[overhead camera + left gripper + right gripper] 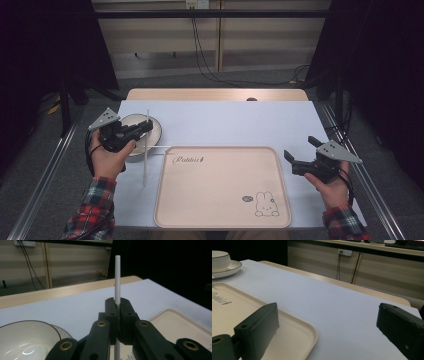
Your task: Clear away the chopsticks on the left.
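My left gripper [146,126] is shut on a thin white stick [145,167], which stands nearly upright above the table's left side. In the left gripper view the stick [117,277] rises straight up out of the closed jaws [119,303]. Just behind that hand sits a white bowl [129,121] with a dark rim. My right gripper [301,148] hovers open beside the right edge of the pink tray [220,210], with nothing between its jaws [327,312]. The tray [294,327] carries a rabbit drawing and lies bare.
A second thin white stick [156,146] lies flat between the bowl and the tray's top left corner. A pale sheet [225,125] covers the table. The bowl [219,260] rests on a saucer. Metal rails run along both sides of the table.
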`<state>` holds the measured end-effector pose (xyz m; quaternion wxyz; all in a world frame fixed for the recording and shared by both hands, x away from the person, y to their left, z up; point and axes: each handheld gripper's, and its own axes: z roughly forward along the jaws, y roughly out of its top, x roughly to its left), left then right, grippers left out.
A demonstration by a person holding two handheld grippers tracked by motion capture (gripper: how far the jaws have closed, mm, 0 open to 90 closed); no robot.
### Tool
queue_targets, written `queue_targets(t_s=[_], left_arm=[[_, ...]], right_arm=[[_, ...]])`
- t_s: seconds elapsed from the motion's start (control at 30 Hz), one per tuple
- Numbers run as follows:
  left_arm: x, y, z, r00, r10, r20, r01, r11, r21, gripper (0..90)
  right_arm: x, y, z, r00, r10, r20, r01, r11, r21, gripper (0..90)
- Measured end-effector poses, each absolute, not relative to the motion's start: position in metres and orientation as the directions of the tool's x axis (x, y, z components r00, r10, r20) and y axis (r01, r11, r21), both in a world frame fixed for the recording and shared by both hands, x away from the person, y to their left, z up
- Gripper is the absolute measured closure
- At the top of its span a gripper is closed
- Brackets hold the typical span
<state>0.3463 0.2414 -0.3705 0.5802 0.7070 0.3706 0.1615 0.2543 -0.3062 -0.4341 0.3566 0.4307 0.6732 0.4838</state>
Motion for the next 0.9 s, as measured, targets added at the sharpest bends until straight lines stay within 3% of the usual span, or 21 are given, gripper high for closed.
queue_targets(t_s=[0.37, 0.9], left_arm=[[0.333, 0.234, -0.357, 0.678, 0.7, -0.224, 0.3, 0.014, 0.954, 86.9], [0.328, 0.207, -0.361, 0.625, 0.706, -0.331, 0.419, 0.054, 0.906, 86.8]], right_arm=[[0.254, -0.305, -0.434, -0.385, 0.921, -0.063, 0.233, 0.164, 0.959, 3.6], [0.254, -0.306, -0.434, -0.378, 0.924, -0.059, 0.232, 0.156, 0.96, 3.6]])
